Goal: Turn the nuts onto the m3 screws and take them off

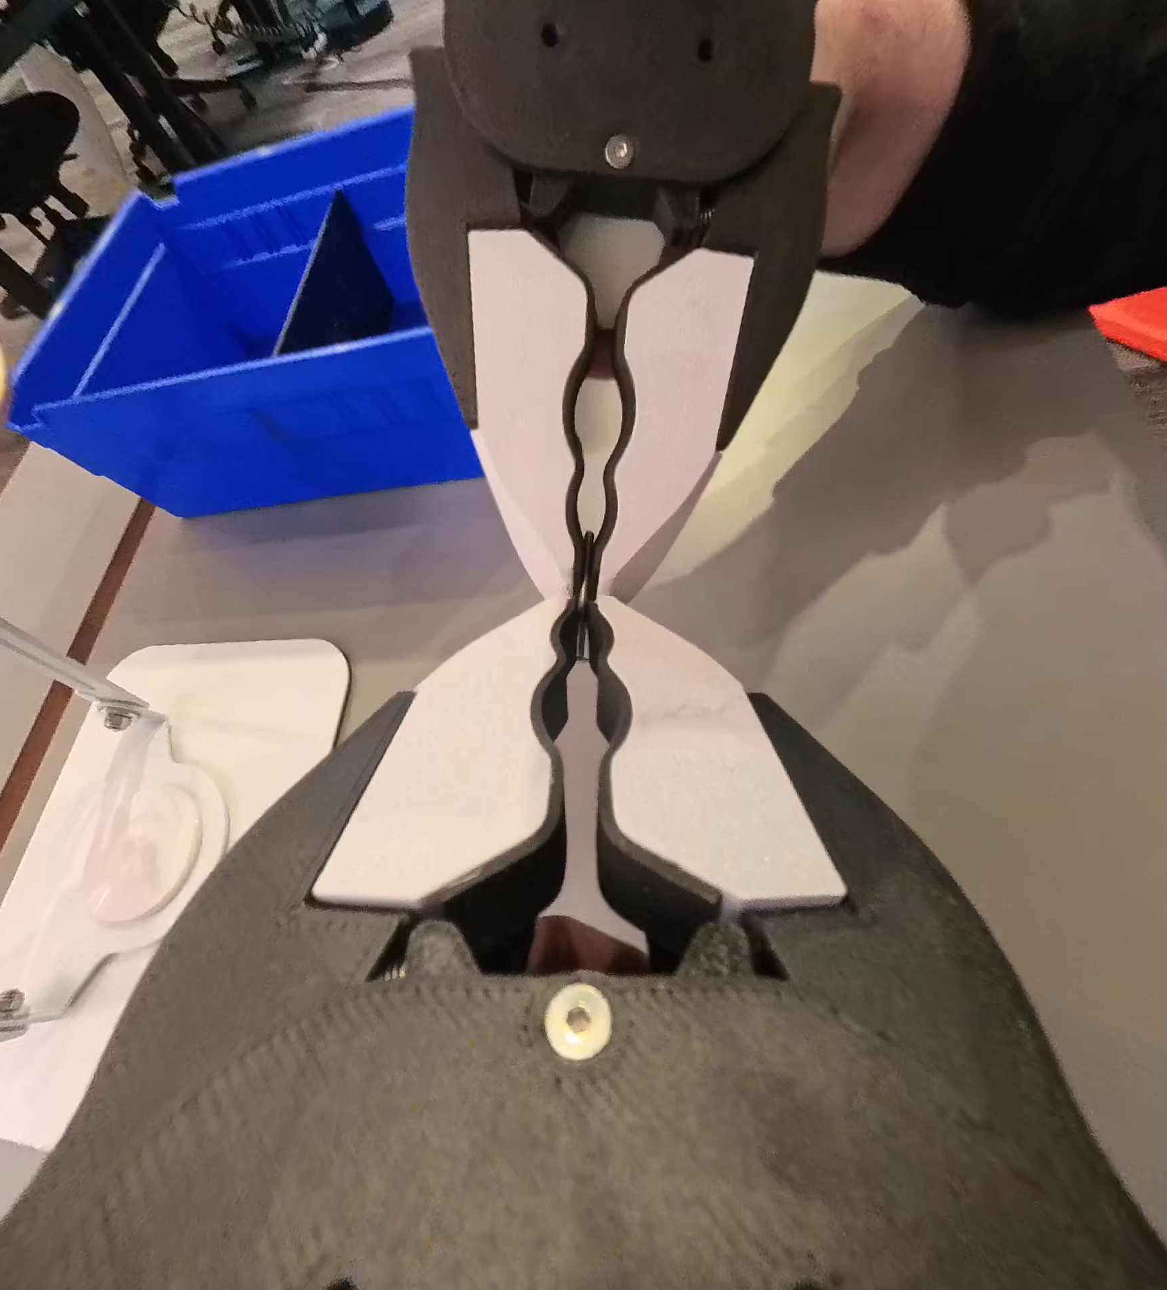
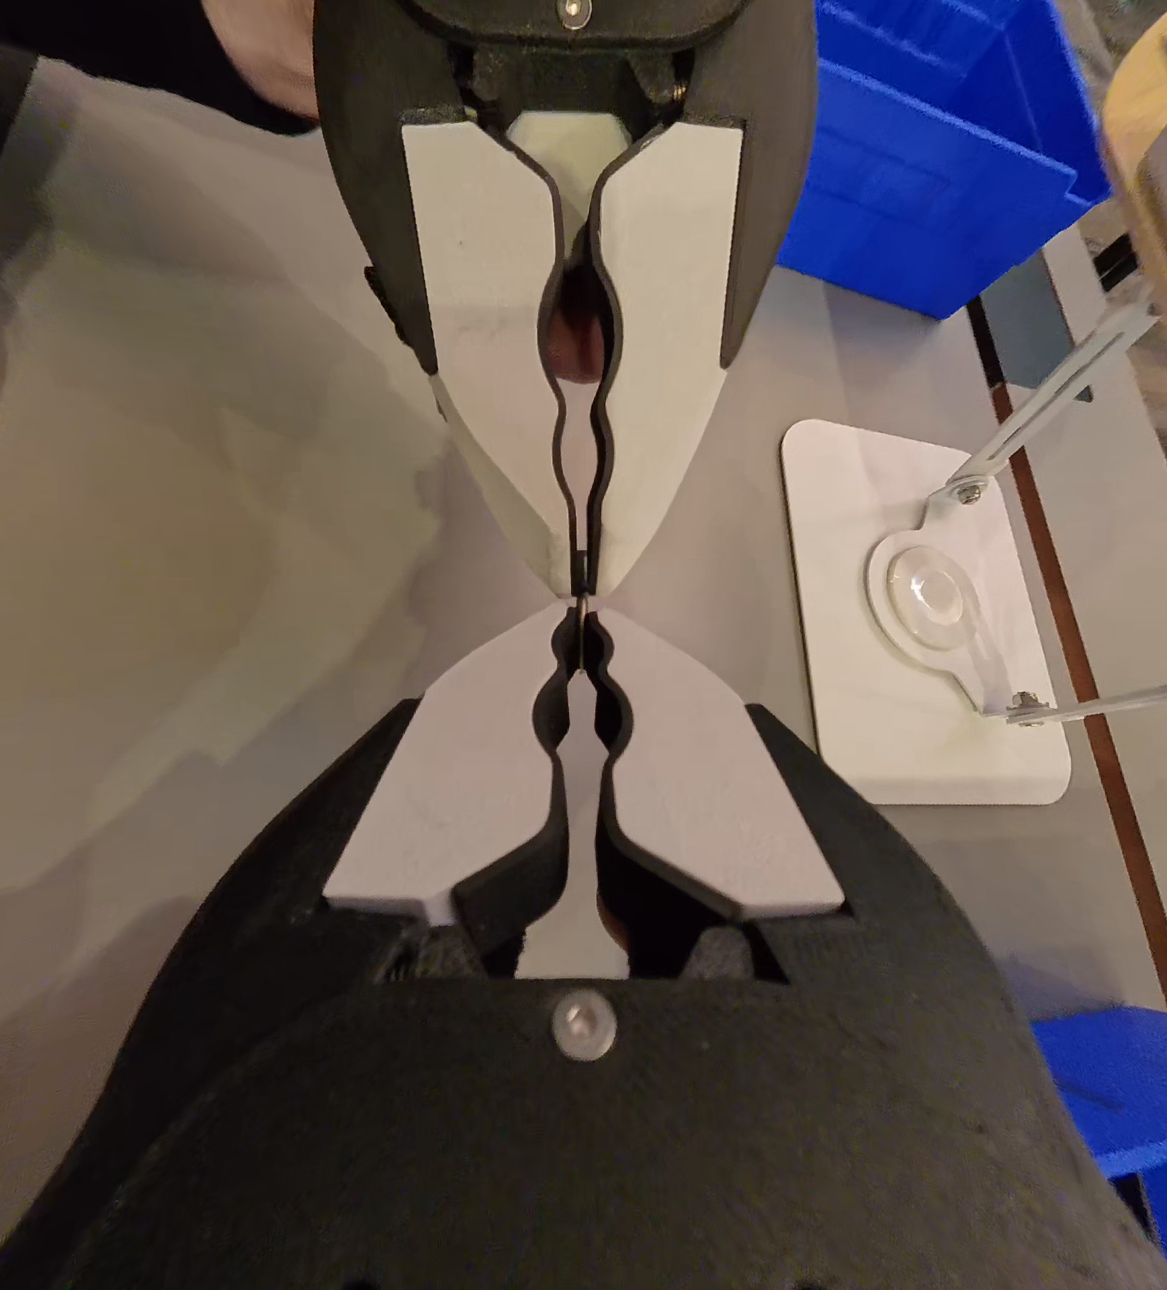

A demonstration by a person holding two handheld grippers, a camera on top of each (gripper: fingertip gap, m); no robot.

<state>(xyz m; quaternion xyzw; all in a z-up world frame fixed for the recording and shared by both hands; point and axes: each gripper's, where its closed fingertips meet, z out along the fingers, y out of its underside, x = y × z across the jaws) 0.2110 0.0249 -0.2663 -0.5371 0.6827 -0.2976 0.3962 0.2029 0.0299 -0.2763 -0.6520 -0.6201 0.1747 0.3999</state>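
Left gripper [image 1: 584, 628], black printed body with white wavy-edged fingers, fills the bottom of the left wrist view. Jaws pinched together on a thin dark part, most likely the black M3 screw [image 1: 584, 639], seen edge-on at frame centre.

Right gripper [image 2: 582, 632], same build, bottom of the right wrist view: jaws likewise closed on a tiny dark-and-metallic piece, probably the small nut [image 2: 584, 613]. Too small to say which gripper has which for sure.

The two grippers meet tip to tip at frame centre in both views, apparently touching, above the grey table [image 1: 915, 698].

Judgement: threading or unthreading step, with the parts at the contact point. To do it well:
- keep both tool axes collinear; any tilt will cross-thread M3
- light axial push only, rotate one wrist, hold the other still
- keep the grip near the tips, no squeeze change mid-turn, or the part drops

Farther off: white rectangular base plate with clear acrylic bracket and lens [image 2: 929, 607] at right of the right view, lower left of the left view. Blue plastic divided bin [image 1: 252, 349] upper left in the left view. Person's hand [image 1: 866, 139] behind the opposite gripper, upper right.
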